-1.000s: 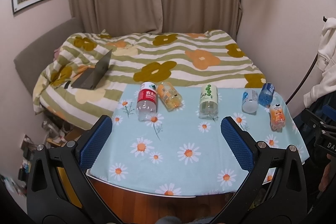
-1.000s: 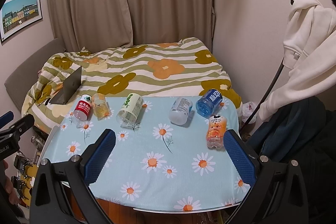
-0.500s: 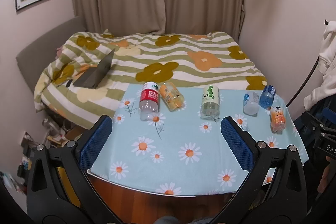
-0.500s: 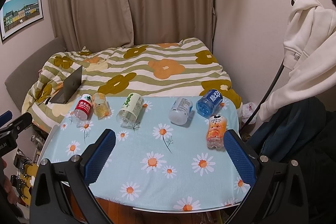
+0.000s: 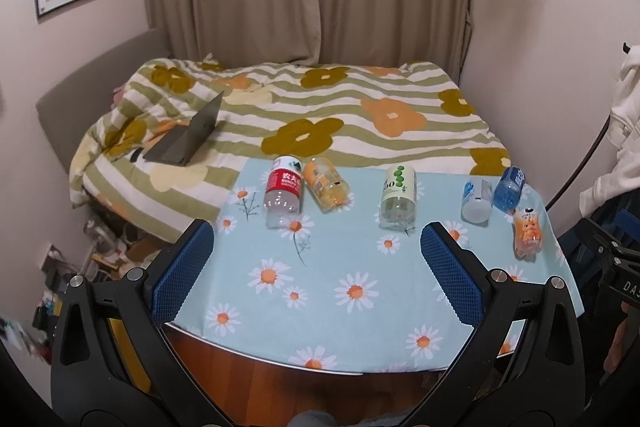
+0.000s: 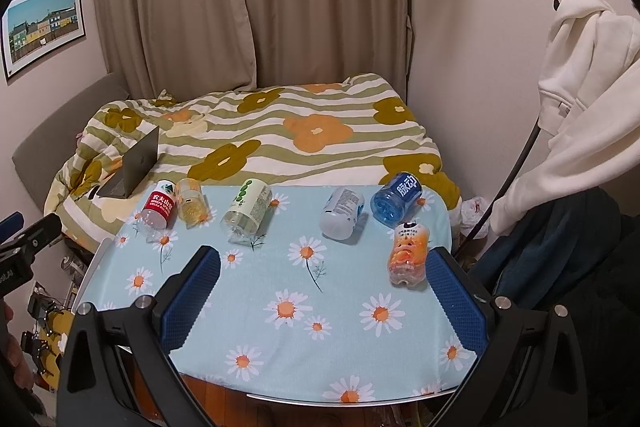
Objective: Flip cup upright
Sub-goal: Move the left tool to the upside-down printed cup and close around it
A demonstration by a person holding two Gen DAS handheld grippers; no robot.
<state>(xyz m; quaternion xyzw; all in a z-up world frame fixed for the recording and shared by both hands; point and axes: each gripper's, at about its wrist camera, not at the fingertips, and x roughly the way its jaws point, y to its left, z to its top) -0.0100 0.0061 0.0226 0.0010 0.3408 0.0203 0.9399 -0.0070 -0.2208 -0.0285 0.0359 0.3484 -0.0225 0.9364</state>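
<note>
Six bottles lie on their sides along the table's [image 6: 120, 247] far edge.
Left gripper [image 5: 316, 255] and right gripper [image 6: 324, 279] gape wide, holding nothing; red-label bottle [image 5: 283, 191] points away.

the right gripper [image 6: 320, 291] is hovering over the near part of the table [image 6: 280, 355], its blue pads spread wide with nothing between them. six bottles are lying on their sides ahead of it; the orange bottle [image 6: 408, 253] is lying just beside its right pad [image 6: 456, 303], the blue bottle [image 6: 396, 199] farther ahead.
</note>
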